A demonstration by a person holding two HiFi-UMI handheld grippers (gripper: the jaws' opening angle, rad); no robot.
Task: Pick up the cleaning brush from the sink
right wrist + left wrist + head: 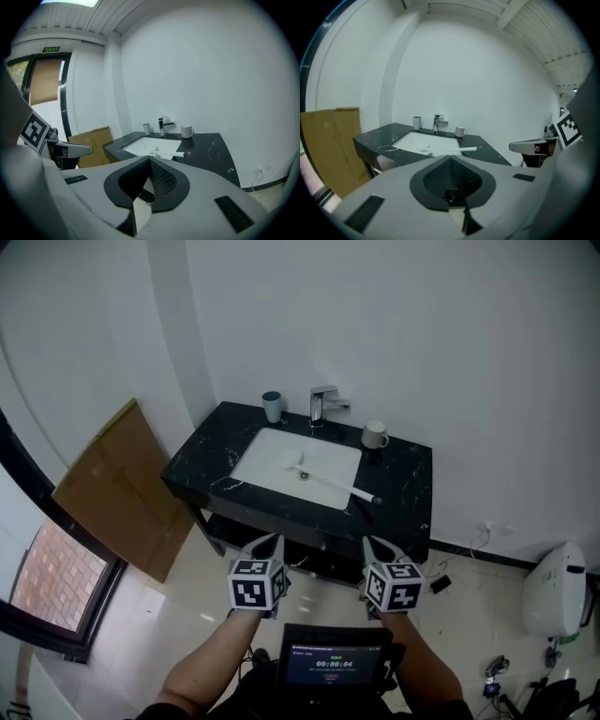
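Note:
A cleaning brush [337, 486] with a long white handle lies slanted across the white sink basin [272, 457], its handle end resting on the black marble counter [403, 484] at the right rim. The brush also shows in the left gripper view [452, 149] and in the right gripper view [171, 154]. My left gripper [275, 538] and right gripper [367, 542] hang side by side in front of the counter's near edge, well short of the sink. The left gripper's [451, 158] jaws meet at the tips with nothing held. My right gripper [150, 158] is likewise shut and holds nothing.
Behind the basin stands a chrome faucet [322, 404], with a grey cup [272, 406] to its left and a white mug [374, 434] to its right. A cardboard sheet [122, 488] leans at the left. A white appliance [553, 589] and cables sit on the floor at the right.

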